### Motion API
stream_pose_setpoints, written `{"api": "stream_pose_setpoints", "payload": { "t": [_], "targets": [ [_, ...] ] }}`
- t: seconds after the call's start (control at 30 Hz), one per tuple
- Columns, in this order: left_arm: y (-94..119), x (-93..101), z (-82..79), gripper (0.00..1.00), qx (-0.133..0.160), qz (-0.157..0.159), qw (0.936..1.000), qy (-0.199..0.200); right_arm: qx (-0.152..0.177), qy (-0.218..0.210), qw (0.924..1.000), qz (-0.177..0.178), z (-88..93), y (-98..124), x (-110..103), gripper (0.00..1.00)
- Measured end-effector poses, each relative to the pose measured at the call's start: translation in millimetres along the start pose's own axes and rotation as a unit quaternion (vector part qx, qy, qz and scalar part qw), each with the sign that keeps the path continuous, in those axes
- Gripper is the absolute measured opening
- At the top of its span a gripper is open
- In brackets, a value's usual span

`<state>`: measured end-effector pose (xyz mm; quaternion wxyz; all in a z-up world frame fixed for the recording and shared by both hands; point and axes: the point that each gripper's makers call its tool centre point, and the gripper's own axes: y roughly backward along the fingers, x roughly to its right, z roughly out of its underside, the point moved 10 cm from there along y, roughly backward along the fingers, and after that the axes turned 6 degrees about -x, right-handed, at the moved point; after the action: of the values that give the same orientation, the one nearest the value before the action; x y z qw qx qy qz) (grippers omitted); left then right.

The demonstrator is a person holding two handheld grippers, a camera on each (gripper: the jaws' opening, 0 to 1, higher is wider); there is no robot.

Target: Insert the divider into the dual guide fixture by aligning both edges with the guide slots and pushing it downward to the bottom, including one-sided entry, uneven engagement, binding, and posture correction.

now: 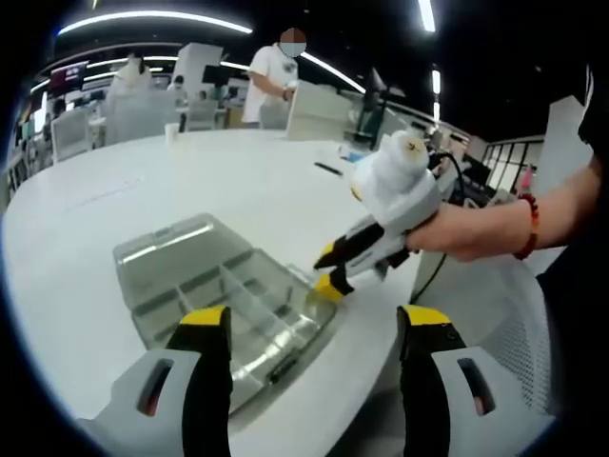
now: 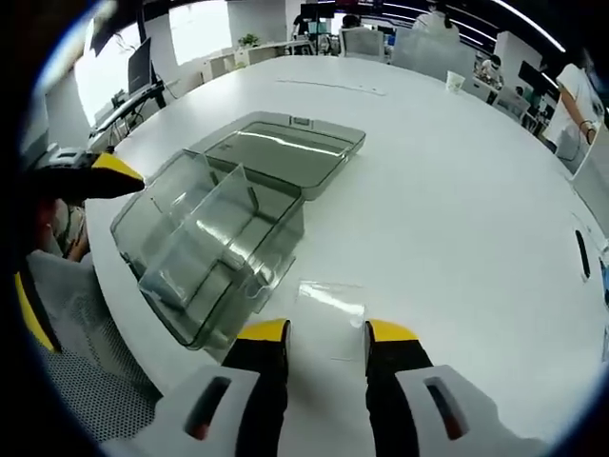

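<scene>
A clear plastic compartment box [image 1: 224, 286] [image 2: 205, 252] lies near the table's edge with its lid [image 2: 285, 148] folded flat open; partition walls stand inside it. A small clear divider sheet [image 2: 328, 300] lies flat on the white table beside the box. My right gripper [image 2: 327, 331] is open just behind the sheet, one jaw on each side of its near edge. In the left gripper view the right gripper [image 1: 329, 269], held in a hand, points its tips down by the box's corner. My left gripper [image 1: 316, 324] stands wide open over the box's near end, holding nothing; one of its yellow fingertips [image 2: 109, 176] shows by the box.
The round white table [image 2: 447, 209] runs far back, with a paper cup [image 2: 455, 81] and a black pen-like object [image 2: 580, 252] on it. A mesh chair [image 1: 495, 314] stands at the table's near edge. People and chairs are at the far side.
</scene>
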<state>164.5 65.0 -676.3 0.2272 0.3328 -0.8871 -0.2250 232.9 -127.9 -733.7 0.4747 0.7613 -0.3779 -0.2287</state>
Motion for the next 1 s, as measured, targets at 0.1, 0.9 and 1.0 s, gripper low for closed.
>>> {"api": "stream_pose_setpoints", "payload": {
  "t": [0.1,0.9,1.0],
  "targets": [
    [1,0.9,-0.2,0.70,0.003,0.000,1.0000,0.001,-0.001,0.001,1.0000,0.002,2.0,1,1,0.26],
    [-1,8.7,-8.5,0.67,0.017,0.017,0.9997,0.003,0.082,-0.009,0.9963,0.023,-7.5,42,8,0.26],
    [0,7.2,-9.4,0.66,0.021,0.017,0.9995,0.016,0.093,0.001,0.9954,0.023,-9.6,47,6,0.26]
  ]
}}
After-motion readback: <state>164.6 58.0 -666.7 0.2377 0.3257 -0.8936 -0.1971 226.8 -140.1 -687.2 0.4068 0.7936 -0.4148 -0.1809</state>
